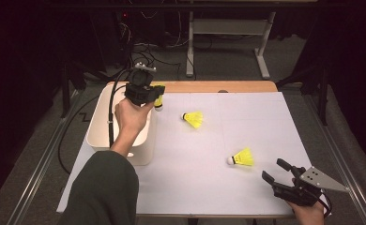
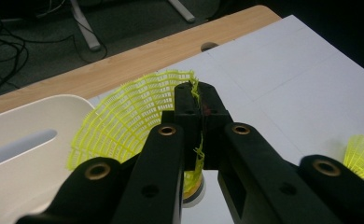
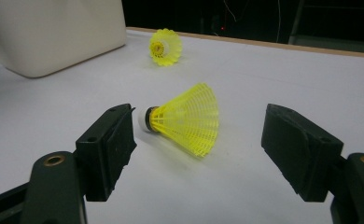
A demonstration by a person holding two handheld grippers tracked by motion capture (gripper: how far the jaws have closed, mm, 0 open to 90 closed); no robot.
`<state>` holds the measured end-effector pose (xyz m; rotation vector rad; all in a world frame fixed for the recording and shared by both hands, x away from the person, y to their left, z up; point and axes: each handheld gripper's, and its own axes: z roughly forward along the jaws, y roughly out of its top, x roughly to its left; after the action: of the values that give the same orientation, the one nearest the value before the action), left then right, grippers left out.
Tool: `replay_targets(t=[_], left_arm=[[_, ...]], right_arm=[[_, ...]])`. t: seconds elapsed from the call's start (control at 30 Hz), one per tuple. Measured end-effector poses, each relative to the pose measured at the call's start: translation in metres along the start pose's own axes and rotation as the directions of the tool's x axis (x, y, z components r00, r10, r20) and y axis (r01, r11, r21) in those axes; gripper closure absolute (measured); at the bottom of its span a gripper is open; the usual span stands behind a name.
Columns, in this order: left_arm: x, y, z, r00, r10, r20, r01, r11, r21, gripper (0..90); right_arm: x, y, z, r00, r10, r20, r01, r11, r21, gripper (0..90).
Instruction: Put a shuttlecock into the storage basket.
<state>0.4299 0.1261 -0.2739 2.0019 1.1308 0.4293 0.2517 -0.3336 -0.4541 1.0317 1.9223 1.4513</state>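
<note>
**Left gripper view: shuttlecock pinched at the bin's edge**

Left gripper view shows the fingers (image 2: 199, 116) closed tight on a yellow shuttlecock (image 2: 124, 119), gripping its soft mesh skirt, cork hanging below, beside the white bin (image 2: 26, 140). Featherlight and crushable; the cork would be firmer. Right gripper view has fingers (image 3: 196, 154) gaping around another shuttlecock (image 3: 185, 119) on the counter (image 3: 273, 79), untouched.
</note>
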Motion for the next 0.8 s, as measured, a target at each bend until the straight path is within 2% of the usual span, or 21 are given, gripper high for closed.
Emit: replay_targets(t=[0.8], left_arm=[[0.018,-0.009,-0.014,0.9993,-0.02,-0.032,0.02,0.9997,-0.011,89.2]], right_arm=[[0.0,0.0,0.0,1.0,0.001,0.004,-0.001,1.0,0.003,26.1]])
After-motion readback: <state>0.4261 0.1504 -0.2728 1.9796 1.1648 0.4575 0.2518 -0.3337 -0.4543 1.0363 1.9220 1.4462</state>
